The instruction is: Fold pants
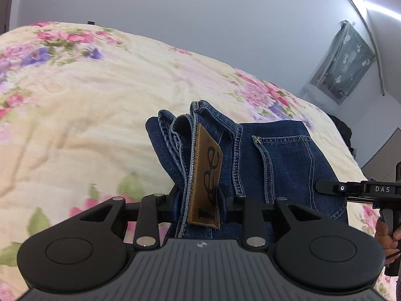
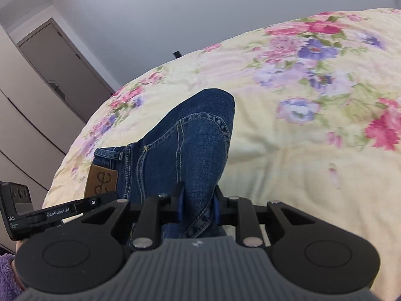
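- Biggest thing we see: bed w/ a pale-yellow floral quilt [image 1: 105,115], pink + purple flowers, wrinkled; it fills most of both views [image 2: 288,150].
- Behind it a plain grey-white wall [image 1: 200,20]. In the left wrist view a covered grey-green panel [image 1: 343,62] hangs on the wall at far right. In the right wrist view a closed door [image 2: 60,67] sits at left, beside pale cabinet fronts.
- Pants [image 1: 283,155] = dark blue jeans, bunched in several layers, on the quilt btwn the two claws; back pocket stitching faces up. Right wrist view shows them [image 2: 190,135] running away from the cam to a rounded folded end.
- Left gripper [image 1: 198,200]: we see it clamped on the waistband stack, jaws pressed against both sides of the denim layers. The brown leather patch [image 1: 205,178] w/ dark lettering stands upright btwn the fingers.
- Right gripper [image 2: 198,205]: closed on a thick fold of denim, blue pads tight against the cloth either side. A seam runs down thru the pinch.
- Each claw shows in the other's cam: right one at the left view's right edge, by the jeans' far side; left one at the right view's left edge, just beside the patch [image 2: 101,179].
- A bit of purple fuzzy sleeve [image 2: 8,273] at bottom left of the right wrist view.
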Tool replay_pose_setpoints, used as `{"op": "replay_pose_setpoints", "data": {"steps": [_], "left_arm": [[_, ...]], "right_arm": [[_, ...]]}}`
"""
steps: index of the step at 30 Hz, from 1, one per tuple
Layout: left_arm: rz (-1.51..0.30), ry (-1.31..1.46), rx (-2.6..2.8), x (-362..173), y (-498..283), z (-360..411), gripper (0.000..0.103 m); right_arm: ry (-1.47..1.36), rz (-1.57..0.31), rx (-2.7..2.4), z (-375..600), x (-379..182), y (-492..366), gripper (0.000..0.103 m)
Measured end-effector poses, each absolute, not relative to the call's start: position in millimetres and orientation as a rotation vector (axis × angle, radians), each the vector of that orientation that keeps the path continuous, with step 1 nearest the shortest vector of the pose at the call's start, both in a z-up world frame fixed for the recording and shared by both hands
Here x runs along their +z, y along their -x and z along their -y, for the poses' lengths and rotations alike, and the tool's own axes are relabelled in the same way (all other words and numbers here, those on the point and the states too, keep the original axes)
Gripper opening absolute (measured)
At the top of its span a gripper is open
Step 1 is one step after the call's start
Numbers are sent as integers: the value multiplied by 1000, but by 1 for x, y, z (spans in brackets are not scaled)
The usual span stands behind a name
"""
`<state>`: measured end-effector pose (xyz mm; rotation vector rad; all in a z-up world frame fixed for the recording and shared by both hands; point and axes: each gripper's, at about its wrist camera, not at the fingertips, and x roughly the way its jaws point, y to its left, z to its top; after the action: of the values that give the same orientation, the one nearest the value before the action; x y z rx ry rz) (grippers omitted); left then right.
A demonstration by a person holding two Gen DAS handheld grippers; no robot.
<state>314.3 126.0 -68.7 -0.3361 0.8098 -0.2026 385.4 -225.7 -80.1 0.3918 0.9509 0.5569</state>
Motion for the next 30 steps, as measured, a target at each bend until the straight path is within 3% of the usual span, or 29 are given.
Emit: {"op": "replay_pose_setpoints", "data": {"steps": [5,11,17,19,22,25,30], "left_arm": [[-847,299,-123,-68,-315,-188,33],[-900,337,-113,-114,-334,-214,33],[-905,396,-129,-146,-340,-229,48],[-901,397,-132,-146,-338,-229,49],[-907,373,-104,-139,-336,-226,59],[-903,355,-58,-124,-326,-223,63],[-838,237,-7,-79,-290,-207,67]], "right_arm": [[-413,-993,660,144,-103,-396,17],[-369,-1055,647,96,-141,-418,17],[-334,-1097,593,93,-168,-428,19],[-321,-1101,576,93,-171,-427,21],[-285,-1098,566,89,-166,-426,23],[-198,-1054,533,84,-152,-417,34],[22,-893,532,80,-106,-376,45]]}}
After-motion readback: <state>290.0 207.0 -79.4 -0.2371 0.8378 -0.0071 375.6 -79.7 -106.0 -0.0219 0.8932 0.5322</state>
